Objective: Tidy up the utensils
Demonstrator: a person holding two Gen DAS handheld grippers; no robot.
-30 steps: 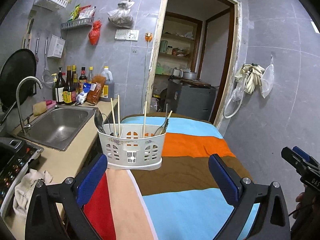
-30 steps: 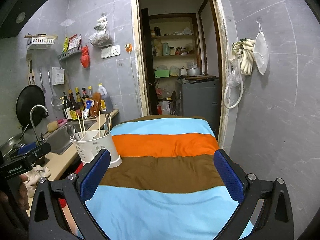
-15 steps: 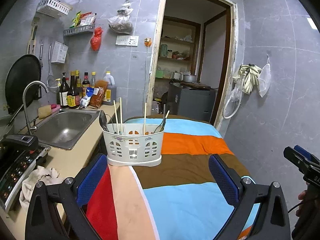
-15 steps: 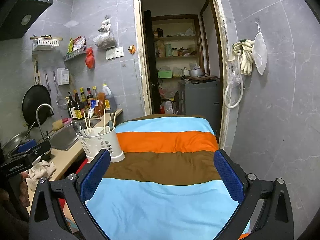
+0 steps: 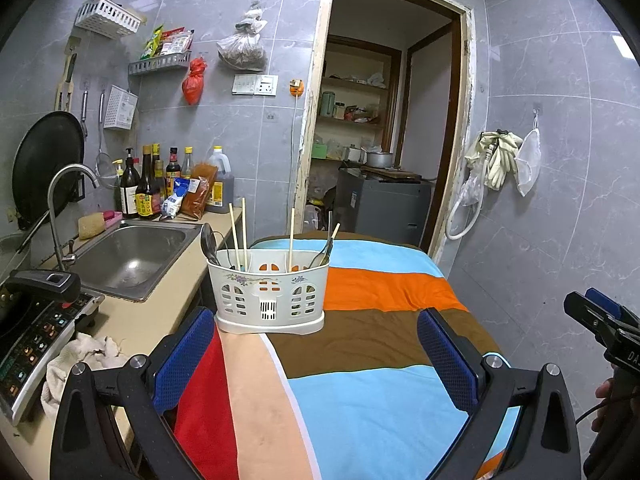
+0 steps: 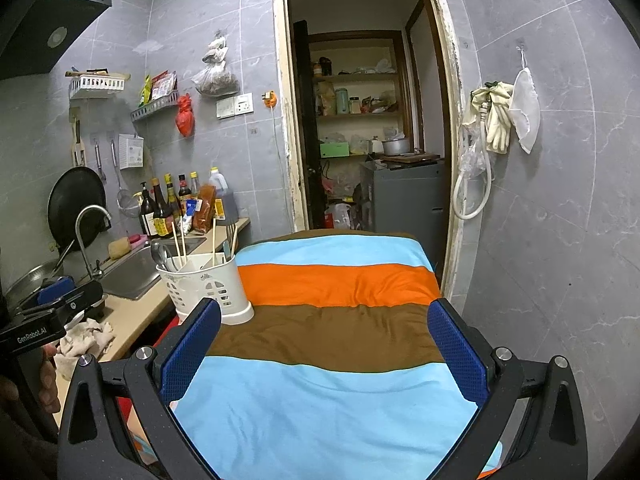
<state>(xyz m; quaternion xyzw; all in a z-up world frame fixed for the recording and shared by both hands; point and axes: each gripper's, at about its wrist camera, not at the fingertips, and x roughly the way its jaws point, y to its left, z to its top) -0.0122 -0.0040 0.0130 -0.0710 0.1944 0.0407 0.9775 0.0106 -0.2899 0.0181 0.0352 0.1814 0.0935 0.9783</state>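
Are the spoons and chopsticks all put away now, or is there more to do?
It looks about done. The chopsticks, a spoon and other cutlery stand in the white holder on the striped cloth. Nothing is in hand: the left gripper and the right gripper are both open and hold nothing. No loose utensils show on the cloth, so I see nothing left to put away.

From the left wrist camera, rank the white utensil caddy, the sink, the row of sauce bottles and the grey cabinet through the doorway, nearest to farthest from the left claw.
1. White utensil caddy: just ahead of the left claw, on the striped cloth.
2. Sink: left, in the counter.
3. Sauce bottles: far left, against the wall behind the sink.
4. Grey cabinet: straight ahead, beyond the doorway.
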